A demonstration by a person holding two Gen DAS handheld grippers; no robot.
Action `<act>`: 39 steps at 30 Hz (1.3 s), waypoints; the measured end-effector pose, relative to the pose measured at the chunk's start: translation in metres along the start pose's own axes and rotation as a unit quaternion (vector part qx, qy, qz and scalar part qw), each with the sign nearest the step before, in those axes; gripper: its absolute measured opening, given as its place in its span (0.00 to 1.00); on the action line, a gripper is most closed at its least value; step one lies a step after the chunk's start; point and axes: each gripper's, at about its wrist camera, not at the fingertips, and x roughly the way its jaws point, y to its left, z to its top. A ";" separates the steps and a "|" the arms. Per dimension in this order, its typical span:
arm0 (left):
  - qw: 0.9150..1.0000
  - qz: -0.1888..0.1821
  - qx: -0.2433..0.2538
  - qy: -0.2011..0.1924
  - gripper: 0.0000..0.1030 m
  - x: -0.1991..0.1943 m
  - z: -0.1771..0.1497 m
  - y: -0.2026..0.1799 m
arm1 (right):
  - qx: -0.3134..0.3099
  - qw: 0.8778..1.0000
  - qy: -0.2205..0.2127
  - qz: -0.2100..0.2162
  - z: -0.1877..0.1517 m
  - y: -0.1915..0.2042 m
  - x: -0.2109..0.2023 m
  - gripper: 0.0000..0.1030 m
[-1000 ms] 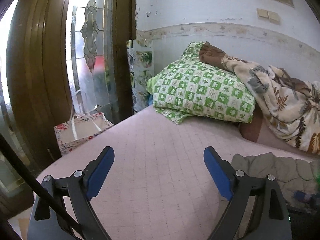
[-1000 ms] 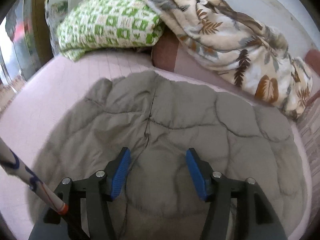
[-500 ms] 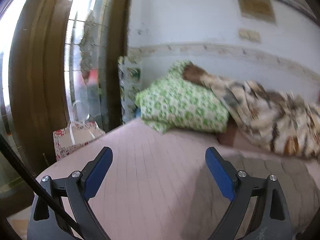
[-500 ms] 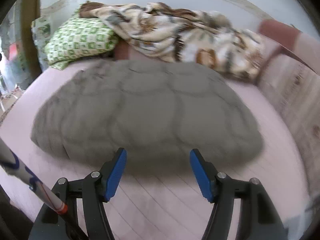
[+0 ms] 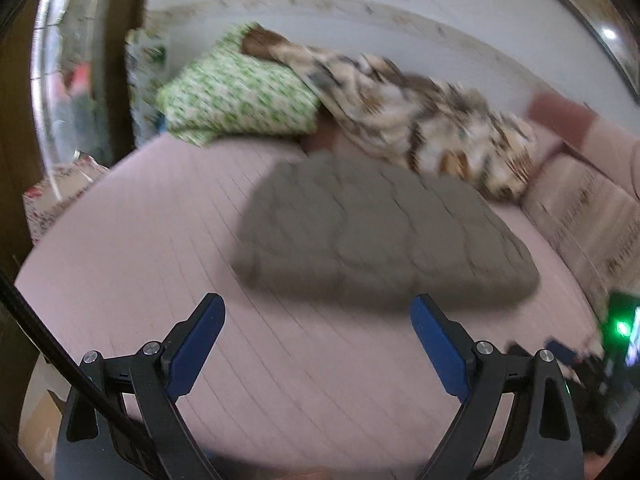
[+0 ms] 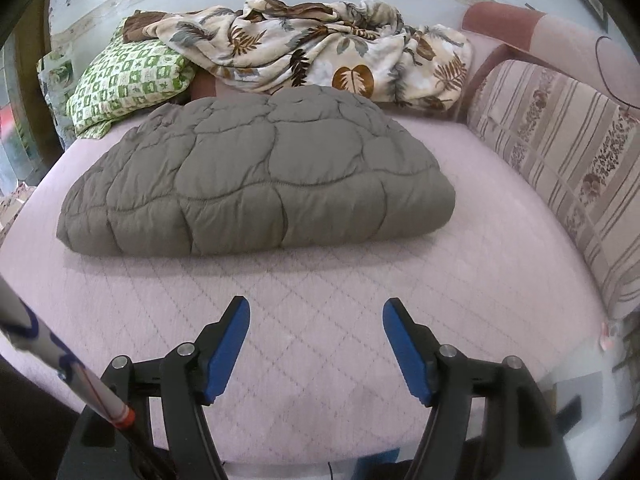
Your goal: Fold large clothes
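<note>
On the pink bed [image 6: 460,240] lies the folded grey coat [image 6: 256,176], near a green pillow [image 6: 128,76]. We hold both grippers, left [image 5: 318,314] and right [image 6: 316,314], wide apart, empty, short of it.

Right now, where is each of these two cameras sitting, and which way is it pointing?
Left wrist: rides on the left gripper, facing forward along its open blue-padded fingers over the pink bed toward the grey quilted garment, window side at left; blurred.
Right wrist: rides on the right gripper, fingers open too, facing the grey quilted garment squarely, striped cushion at right.
Shared: both show the garment, green checked pillow, leaf-print blanket and wall behind. No hand shows in either.
</note>
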 end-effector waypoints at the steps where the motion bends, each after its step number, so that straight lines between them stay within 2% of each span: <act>1: 1.000 -0.007 0.003 0.013 0.91 -0.001 -0.006 -0.007 | -0.004 1.000 -0.001 -0.002 -0.003 0.001 -0.002 0.72; 4: 0.999 -0.012 0.017 0.039 0.91 -0.004 -0.020 -0.025 | -0.015 1.000 -0.005 -0.013 -0.012 0.003 -0.008 0.75; 10: 0.996 0.019 0.045 0.068 0.91 -0.001 -0.036 -0.052 | -0.023 0.999 0.003 -0.029 -0.029 0.001 -0.009 0.76; 20: 0.992 0.055 0.053 0.105 0.91 0.006 -0.042 -0.059 | 0.004 0.999 0.024 -0.036 -0.036 -0.014 -0.007 0.77; 39: 0.988 0.050 0.067 0.131 0.91 0.017 -0.048 -0.065 | 0.003 0.998 0.029 -0.050 -0.036 -0.018 -0.003 0.78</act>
